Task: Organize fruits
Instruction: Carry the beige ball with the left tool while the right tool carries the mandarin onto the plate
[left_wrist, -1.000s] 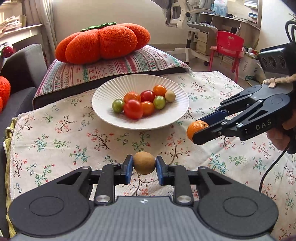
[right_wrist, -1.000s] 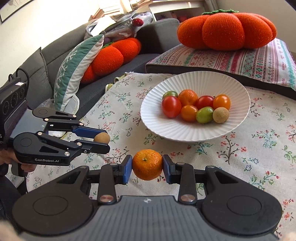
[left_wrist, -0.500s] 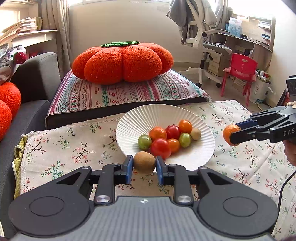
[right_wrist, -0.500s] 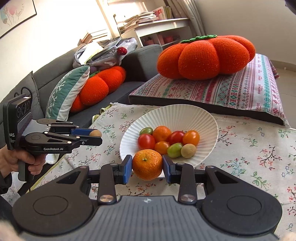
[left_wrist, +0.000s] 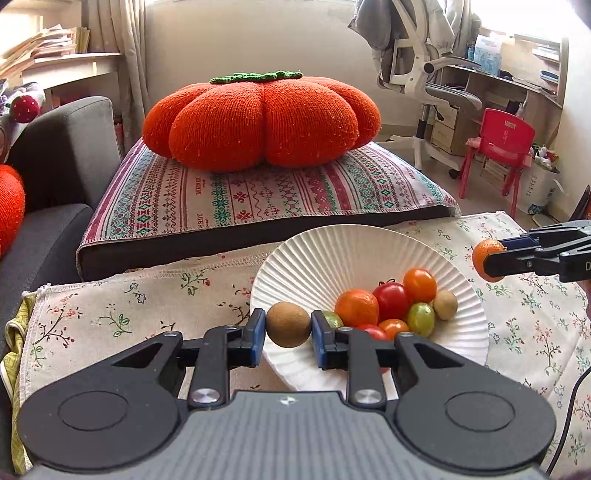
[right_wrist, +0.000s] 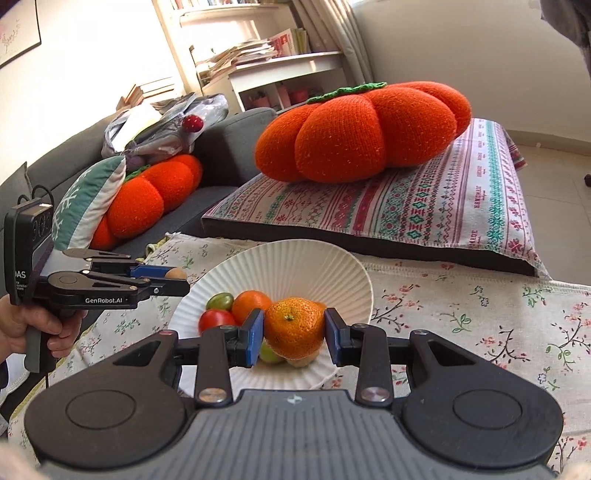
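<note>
Between the blue pads of the left hand-held gripper (left_wrist: 288, 329) sits a small brown round fruit (left_wrist: 288, 324), pinched tight on both sides and held over the near left rim of the white ribbed paper plate (left_wrist: 347, 251). Just ahead and to its right, the plate holds a heap of small fruits: a red cherry tomato (left_wrist: 391, 301), an orange tomato (left_wrist: 419, 285), a green one (left_wrist: 421, 318), a beige ball (left_wrist: 445, 304) and an orange mandarin (left_wrist: 356, 307). The right hand-held gripper (right_wrist: 294, 331) clamps a dimpled orange mandarin with a green stem scar (right_wrist: 294, 328) above the plate's near half, hiding part of the heap below it. Off to its left, a person's hand (right_wrist: 35, 328) grips the handle of the left tool, whose side reads "GenRobot.AI".

Beneath both tools a cream cloth printed with small flowers and twigs (left_wrist: 122, 314) covers the counter. Beyond the plate lies a flat cushion with embroidered red and green bands (left_wrist: 258, 195), some woven lettering on it too small to read, and on that rests a big knitted orange pumpkin cushion with a green top (left_wrist: 262, 125). A grey sofa (left_wrist: 66, 147) stands at the left; a white office chair (left_wrist: 417, 62), a red child's chair (left_wrist: 506, 140) and a cluttered desk (left_wrist: 513, 79) stand far right. Shelves with stacked papers (right_wrist: 251, 51) fill the corner behind the sofa.
</note>
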